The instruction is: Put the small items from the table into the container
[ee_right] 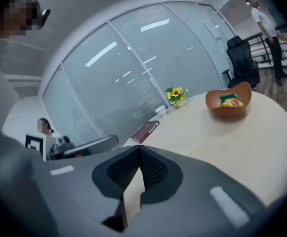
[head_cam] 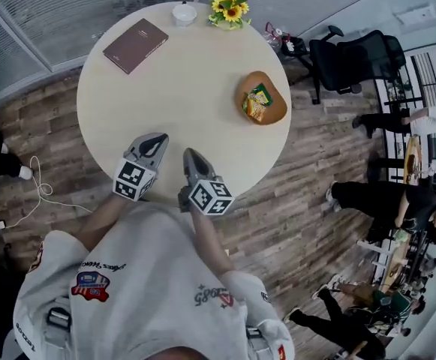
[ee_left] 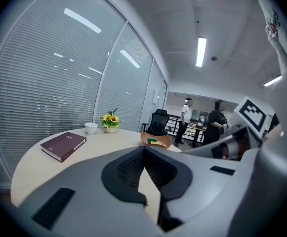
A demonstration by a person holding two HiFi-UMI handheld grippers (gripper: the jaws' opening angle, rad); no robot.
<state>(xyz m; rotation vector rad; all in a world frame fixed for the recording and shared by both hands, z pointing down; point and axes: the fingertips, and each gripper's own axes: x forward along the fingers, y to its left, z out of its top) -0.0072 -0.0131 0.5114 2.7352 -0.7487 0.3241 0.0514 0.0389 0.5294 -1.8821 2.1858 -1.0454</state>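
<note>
Head view, container: the wooden bowl (head_cam: 272, 115) sits toward the right side of the desk (head_cam: 180, 88), with snack packets (head_cam: 257, 102) in it. No loose small item shows elsewhere.
Head view, your tongs: the left tongs (head_cam: 155, 139) and right tongs (head_cam: 190, 156) hover side by side at the near edge, well apart from the bowl.
Left gripper view, left tongs: tips together, nothing between them.
Right gripper view, right tongs: fully closed, empty.
Step in hand: likely the wrap-up. Scan the desk once and leave the book (head_cam: 135, 45) alone.
</note>
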